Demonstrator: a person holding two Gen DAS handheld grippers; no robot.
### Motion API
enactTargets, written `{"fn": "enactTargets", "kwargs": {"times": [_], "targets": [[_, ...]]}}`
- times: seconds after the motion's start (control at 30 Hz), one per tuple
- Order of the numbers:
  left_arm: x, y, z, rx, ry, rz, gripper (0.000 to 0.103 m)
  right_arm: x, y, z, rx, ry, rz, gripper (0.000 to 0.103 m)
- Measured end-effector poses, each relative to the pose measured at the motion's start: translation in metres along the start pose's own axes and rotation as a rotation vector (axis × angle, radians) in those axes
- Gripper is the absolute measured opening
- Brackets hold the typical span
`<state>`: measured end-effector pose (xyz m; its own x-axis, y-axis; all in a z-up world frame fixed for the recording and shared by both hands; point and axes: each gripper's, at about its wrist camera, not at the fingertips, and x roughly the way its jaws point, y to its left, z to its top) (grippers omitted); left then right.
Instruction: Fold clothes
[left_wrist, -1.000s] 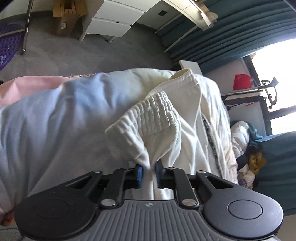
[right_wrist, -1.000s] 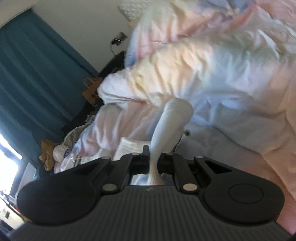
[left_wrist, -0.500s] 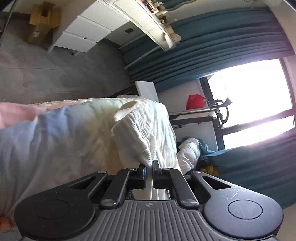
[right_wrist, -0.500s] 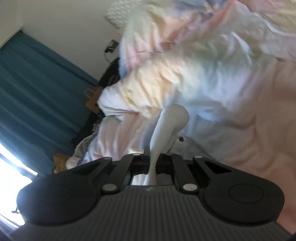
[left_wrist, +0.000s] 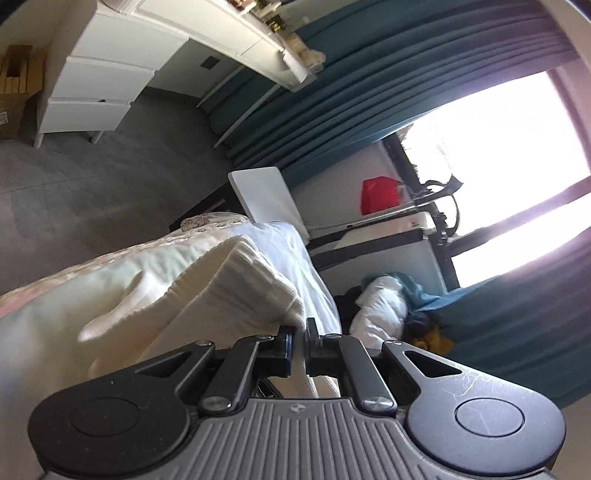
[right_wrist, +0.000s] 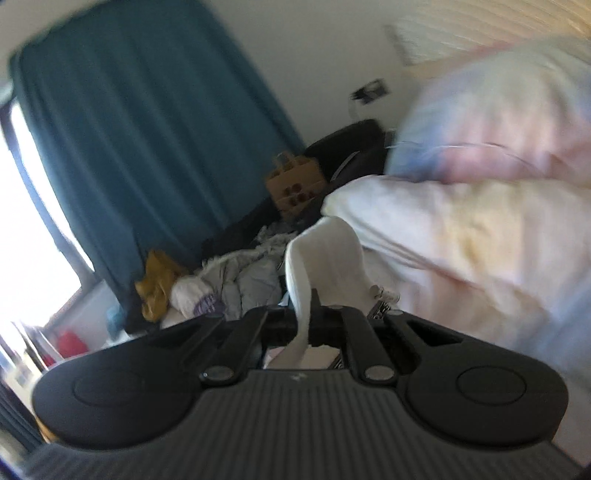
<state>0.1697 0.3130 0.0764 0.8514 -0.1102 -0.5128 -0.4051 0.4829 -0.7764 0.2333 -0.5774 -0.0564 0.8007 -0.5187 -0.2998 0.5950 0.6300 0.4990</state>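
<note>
— What has the left gripper (left_wrist: 299, 341) got?

— Its jaws are pinched nearly together on a corner of the cream garment (left_wrist: 236, 284), the ribbed edge bunched right at the fingertips. The gripper is rolled over on its side, so the floor (left_wrist: 92, 177) runs up the left of its view.

— And the other one?

— The right gripper (right_wrist: 304, 314) is clamped tight on a narrow fold of the same white cloth (right_wrist: 325, 254), which rises in a hump just past the tips and trails back between the jaws. It points along the bed's edge, tilted too (that view is quite blurred).

— Where does the garment lie?

— Held over the pastel duvet (left_wrist: 74, 295) on the bed, stretched out from the left gripper.

— Anything only one side sees?

— The left shows white drawers (left_wrist: 96, 85), a cardboard box (left_wrist: 14, 96), teal curtains (left_wrist: 369, 92), a bright window (left_wrist: 498, 155) and a red bag (left_wrist: 380, 192). The right shows a brown paper bag (right_wrist: 295, 184), a dark chair (right_wrist: 351, 147) and a heap of clothes (right_wrist: 229, 280) with something mustard-yellow (right_wrist: 157, 284) on it.
</note>
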Motion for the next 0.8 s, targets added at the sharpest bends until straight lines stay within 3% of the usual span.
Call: {"fn": "enactTargets", "kwargs": {"times": [0.2, 0.33, 0.4, 0.5, 0.67, 0.73, 0.8], "targets": [[0.112, -0.01, 0.019, 0.057, 0.003, 0.144, 0.006, 0.12, 0.066, -0.041, -0.23, 0.065, 0.029, 0.006], [0.181, -0.003, 0.02, 0.112, 0.028, 0.232, 0.007, 0.173, 0.081, -0.074, -0.338, 0.12, 0.033, 0.007], [0.209, 0.004, 0.02, 0.133, 0.07, 0.245, 0.008, 0.188, 0.074, -0.082, -0.323, 0.168, 0.06, 0.013], [0.227, 0.011, 0.023, 0.146, 0.121, 0.246, 0.012, 0.185, 0.051, -0.069, -0.177, 0.209, 0.18, 0.027], [0.215, 0.01, 0.026, 0.161, 0.135, 0.118, 0.03, 0.145, 0.021, -0.032, -0.045, 0.238, 0.328, 0.043], [0.198, 0.008, 0.024, 0.19, 0.137, 0.07, 0.039, 0.12, 0.009, -0.015, -0.014, 0.222, 0.347, 0.045], [0.171, 0.009, 0.018, 0.2, 0.144, 0.025, 0.047, 0.093, -0.006, 0.0, 0.028, 0.2, 0.328, 0.055]]}}
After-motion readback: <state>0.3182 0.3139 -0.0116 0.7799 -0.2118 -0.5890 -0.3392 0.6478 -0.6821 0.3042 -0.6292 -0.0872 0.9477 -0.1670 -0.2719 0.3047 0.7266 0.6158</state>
